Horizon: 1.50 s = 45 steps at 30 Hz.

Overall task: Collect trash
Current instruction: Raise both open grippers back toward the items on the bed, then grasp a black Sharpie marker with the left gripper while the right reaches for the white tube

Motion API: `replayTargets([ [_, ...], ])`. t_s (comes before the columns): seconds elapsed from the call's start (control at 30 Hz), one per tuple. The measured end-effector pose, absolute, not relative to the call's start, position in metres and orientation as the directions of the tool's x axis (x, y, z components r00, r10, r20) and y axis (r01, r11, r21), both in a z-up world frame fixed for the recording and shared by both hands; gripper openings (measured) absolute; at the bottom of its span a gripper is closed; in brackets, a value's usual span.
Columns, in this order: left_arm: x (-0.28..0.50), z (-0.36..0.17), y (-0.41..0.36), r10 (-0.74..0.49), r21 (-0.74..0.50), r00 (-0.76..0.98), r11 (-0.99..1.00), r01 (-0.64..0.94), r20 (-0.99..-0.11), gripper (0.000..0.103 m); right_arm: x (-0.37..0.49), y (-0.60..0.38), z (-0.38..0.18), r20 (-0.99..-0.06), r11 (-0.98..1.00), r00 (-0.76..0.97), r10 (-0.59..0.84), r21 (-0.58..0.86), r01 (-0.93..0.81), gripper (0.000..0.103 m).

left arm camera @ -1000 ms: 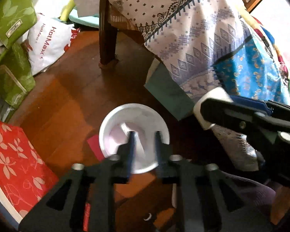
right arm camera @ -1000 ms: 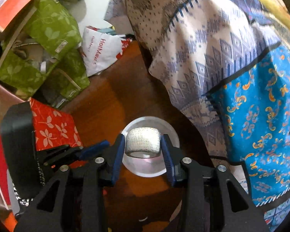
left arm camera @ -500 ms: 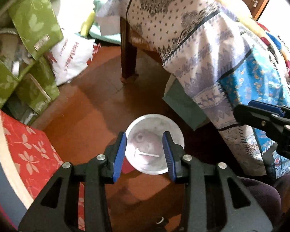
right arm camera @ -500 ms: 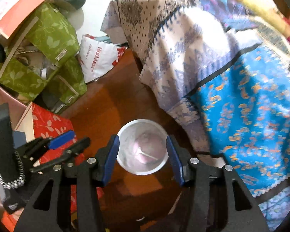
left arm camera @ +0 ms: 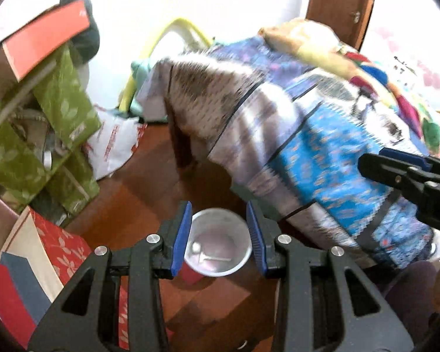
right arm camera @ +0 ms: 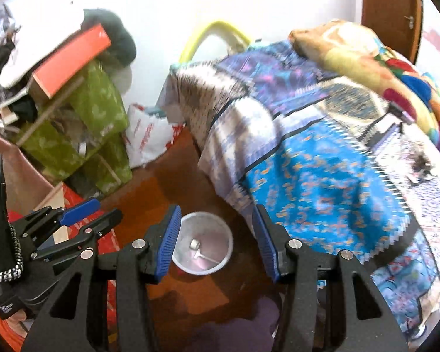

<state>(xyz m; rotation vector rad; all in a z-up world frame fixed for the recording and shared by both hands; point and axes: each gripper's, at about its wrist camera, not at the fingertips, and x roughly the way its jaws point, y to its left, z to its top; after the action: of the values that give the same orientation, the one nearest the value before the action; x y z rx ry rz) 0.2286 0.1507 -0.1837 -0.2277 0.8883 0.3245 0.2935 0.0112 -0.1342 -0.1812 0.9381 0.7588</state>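
Observation:
A round white bin [left arm camera: 220,214] stands on the wooden floor below both grippers; it also shows in the right wrist view [right arm camera: 190,218]. Inside lie a small white roll [right arm camera: 195,244] and a thin stick [right arm camera: 209,259], also seen in the left wrist view as the roll [left arm camera: 196,247] and stick [left arm camera: 217,259]. My left gripper [left arm camera: 218,234] is open and empty, high above the bin. My right gripper [right arm camera: 217,242] is open and empty, also above the bin. The right gripper [left arm camera: 396,176] shows at the right of the left wrist view; the left gripper [right arm camera: 82,220] shows at the left of the right wrist view.
A bed with patterned blue and white covers [right arm camera: 322,161] fills the right. Green bags [left arm camera: 44,146], an orange box [left arm camera: 44,41] and a white plastic bag [left arm camera: 114,143] pile at the left. A red flowered box [left arm camera: 58,249] sits near the bin.
The right gripper opened and let the white roll fall into the bin. The left gripper opened too. Both grippers rose and tilted up, so the bin looks smaller and the bed top shows.

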Motion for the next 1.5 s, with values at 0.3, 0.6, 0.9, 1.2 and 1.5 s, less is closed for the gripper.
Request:
replayTargets([
  [0.3, 0.234, -0.118, 0.081, 0.148, -0.071, 0.703, 0.960, -0.271, -0.696, 0.045, 0.287, -0.069, -0.084, -0.692, 0.782, 0.492, 0.528, 0.171, -0.599, 0.047],
  [0.6, 0.281, -0.098, 0.008, 0.076, -0.072, 0.741, 0.984, -0.166, -0.668, 0.053, 0.307, -0.156, -0.061, -0.643, 0.854, 0.604, 0.471, 0.162, -0.495, 0.047],
  [0.9, 0.360, -0.107, -0.049, -0.014, -0.080, 0.714, 0.995, -0.060, -0.700, 0.053, 0.351, -0.235, -0.071, -0.654, 0.921, 0.661, 0.369, 0.161, -0.355, 0.048],
  [1.2, 0.439, -0.141, -0.074, -0.073, -0.107, 0.651, 0.994, -0.013, -0.755, 0.053, 0.413, -0.275, -0.109, -0.702, 0.939, 0.625, 0.340, 0.212, -0.272, 0.048],
  [1.5, 0.503, -0.184, -0.090, -0.101, -0.103, 0.591, 0.994, 0.030, -0.800, 0.053, 0.480, -0.281, -0.159, -0.757, 0.934, 0.548, 0.356, 0.266, -0.238, 0.048],
])
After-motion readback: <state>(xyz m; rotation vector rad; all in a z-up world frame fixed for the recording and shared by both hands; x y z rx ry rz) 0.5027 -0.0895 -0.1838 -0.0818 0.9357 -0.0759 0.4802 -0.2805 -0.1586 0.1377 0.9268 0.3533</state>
